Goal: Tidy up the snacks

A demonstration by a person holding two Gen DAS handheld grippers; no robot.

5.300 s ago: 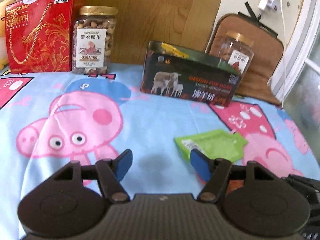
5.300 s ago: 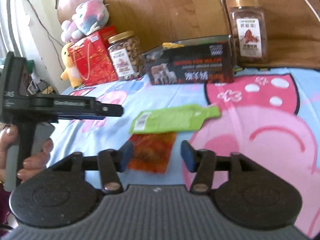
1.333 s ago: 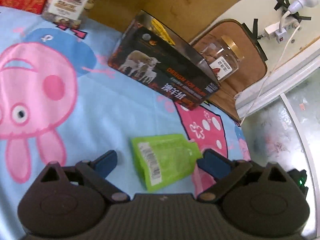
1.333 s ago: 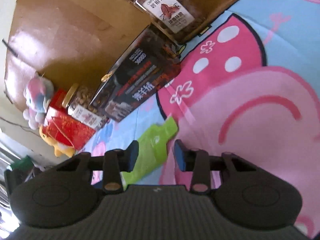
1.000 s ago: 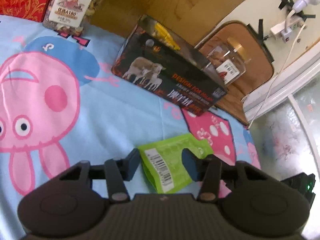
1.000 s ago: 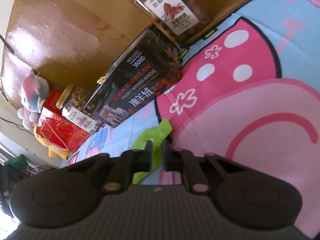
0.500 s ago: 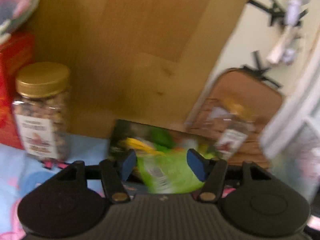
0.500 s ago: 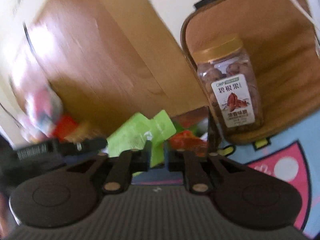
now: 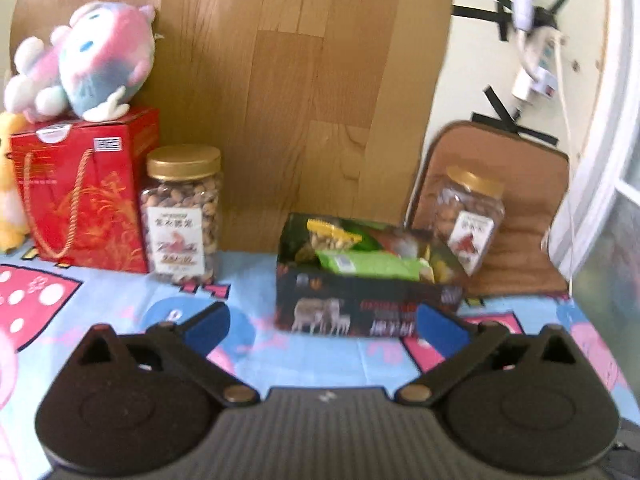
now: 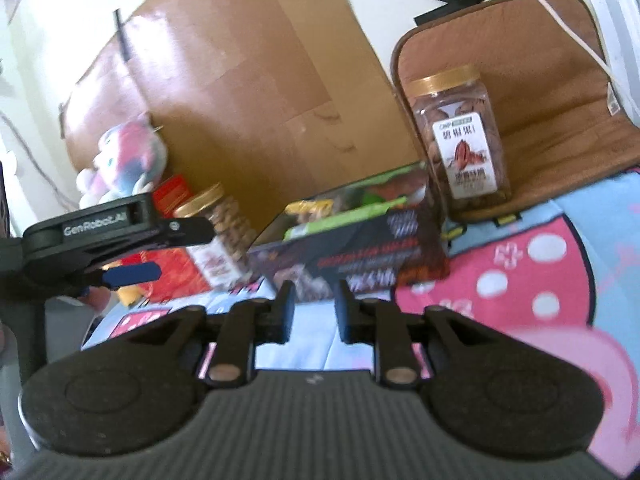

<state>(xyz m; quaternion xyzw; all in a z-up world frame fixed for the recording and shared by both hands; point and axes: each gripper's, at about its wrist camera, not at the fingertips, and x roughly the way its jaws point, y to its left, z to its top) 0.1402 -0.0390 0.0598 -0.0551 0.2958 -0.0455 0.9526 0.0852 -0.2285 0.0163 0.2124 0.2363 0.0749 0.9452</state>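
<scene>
- Left claw (image 9: 322, 326) stands spread wide with nothing between its blue pads; its jaws have just been opening, and it hangs above the cartoon-printed bedsheet (image 9: 256, 360), facing the dark box.
- Right claw (image 10: 313, 308) has a narrow gap between its black fingers (image 10: 286, 304); these jaws have just been opening too, and nothing is held in them.
- From the right wrist view, the left claw shows at the left side, seen edge-on, with a person's fingers wrapped on its handle below.
- Green snack pouch (image 9: 370, 264) lies flat in the open dark box (image 9: 360, 308), on top of the other packets, with its barcode end towards the left.
- A yellow-topped packet (image 9: 330, 236) sits in the same box, behind the green pouch.
- The dark box rests on the bedsheet near the far edge of the bed, just in front of the wooden board (image 9: 304, 92).
- A gold-lidded nut jar (image 9: 182, 216) stands to the left of the box, touching a red gift box (image 9: 86, 196) that carries a plush toy (image 9: 92, 64).
- Another gold-lidded jar (image 10: 460, 136) stands at the box's right end, in front of a brown cushion (image 10: 552, 80).
</scene>
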